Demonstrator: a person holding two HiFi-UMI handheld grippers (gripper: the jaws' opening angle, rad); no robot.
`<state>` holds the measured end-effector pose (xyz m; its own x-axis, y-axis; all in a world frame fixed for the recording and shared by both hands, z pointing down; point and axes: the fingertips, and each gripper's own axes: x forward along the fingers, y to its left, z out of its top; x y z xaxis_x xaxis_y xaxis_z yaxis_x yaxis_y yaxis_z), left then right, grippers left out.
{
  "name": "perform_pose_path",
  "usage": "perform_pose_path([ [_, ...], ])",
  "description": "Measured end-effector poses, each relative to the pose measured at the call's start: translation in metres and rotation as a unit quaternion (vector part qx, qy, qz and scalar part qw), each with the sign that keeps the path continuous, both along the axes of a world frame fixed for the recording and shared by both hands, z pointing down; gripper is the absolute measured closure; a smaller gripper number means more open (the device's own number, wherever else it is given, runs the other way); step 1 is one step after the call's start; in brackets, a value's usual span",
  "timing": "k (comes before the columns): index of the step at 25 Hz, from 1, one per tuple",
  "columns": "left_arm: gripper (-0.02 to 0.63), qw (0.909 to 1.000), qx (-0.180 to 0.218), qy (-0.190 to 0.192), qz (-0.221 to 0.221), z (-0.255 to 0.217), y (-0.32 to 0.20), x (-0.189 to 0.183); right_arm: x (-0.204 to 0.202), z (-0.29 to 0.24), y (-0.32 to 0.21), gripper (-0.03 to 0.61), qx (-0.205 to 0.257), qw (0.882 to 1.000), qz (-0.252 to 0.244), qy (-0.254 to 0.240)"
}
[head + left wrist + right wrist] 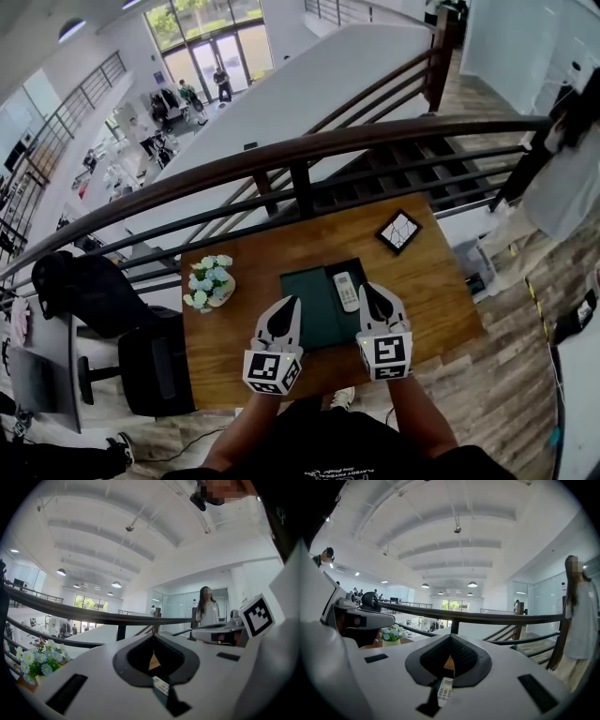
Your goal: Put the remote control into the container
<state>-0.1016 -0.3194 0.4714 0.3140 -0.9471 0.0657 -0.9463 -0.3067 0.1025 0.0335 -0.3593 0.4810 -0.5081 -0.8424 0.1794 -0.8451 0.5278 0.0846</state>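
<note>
The white remote control (346, 291) lies flat inside the dark green container (314, 314), toward its right side. My right gripper (371, 291) hovers just right of the remote with its jaws together and nothing between them. My left gripper (289, 303) is over the container's left edge, jaws also closed and empty. In the right gripper view the jaws (451, 640) meet in a line, and the remote (445, 690) shows through the slot below. In the left gripper view, under the closed jaws (153, 638), a small buttoned piece (160, 685) shows.
A pot of pale flowers (208, 282) stands at the left of the wooden table (234, 337). A black-framed square tile (399, 231) lies at the back right. A dark railing (300, 150) runs behind the table. A black chair (155, 361) stands to the left.
</note>
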Motion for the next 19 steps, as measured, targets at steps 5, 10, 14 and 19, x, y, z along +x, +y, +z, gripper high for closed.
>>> perform_pose_path([
  [5, 0.604, 1.0, 0.002, 0.001, 0.002, -0.002, 0.0, 0.007, 0.003, -0.002, 0.0, 0.549, 0.004, 1.0, -0.003, -0.005],
  [10, 0.604, 1.0, 0.003, -0.003, 0.002, -0.003, 0.001, 0.011, 0.005, -0.005, 0.0, 0.549, 0.007, 1.0, -0.007, -0.009],
  [14, 0.603, 0.9999, 0.003, -0.008, 0.008, -0.003, 0.004, 0.015, 0.005, -0.007, 0.001, 0.549, 0.013, 1.0, -0.007, -0.019],
  [19, 0.604, 0.9999, 0.009, -0.008, 0.012, -0.008, 0.005, 0.017, 0.005, -0.007, 0.003, 0.549, 0.017, 1.0, -0.003, -0.026],
])
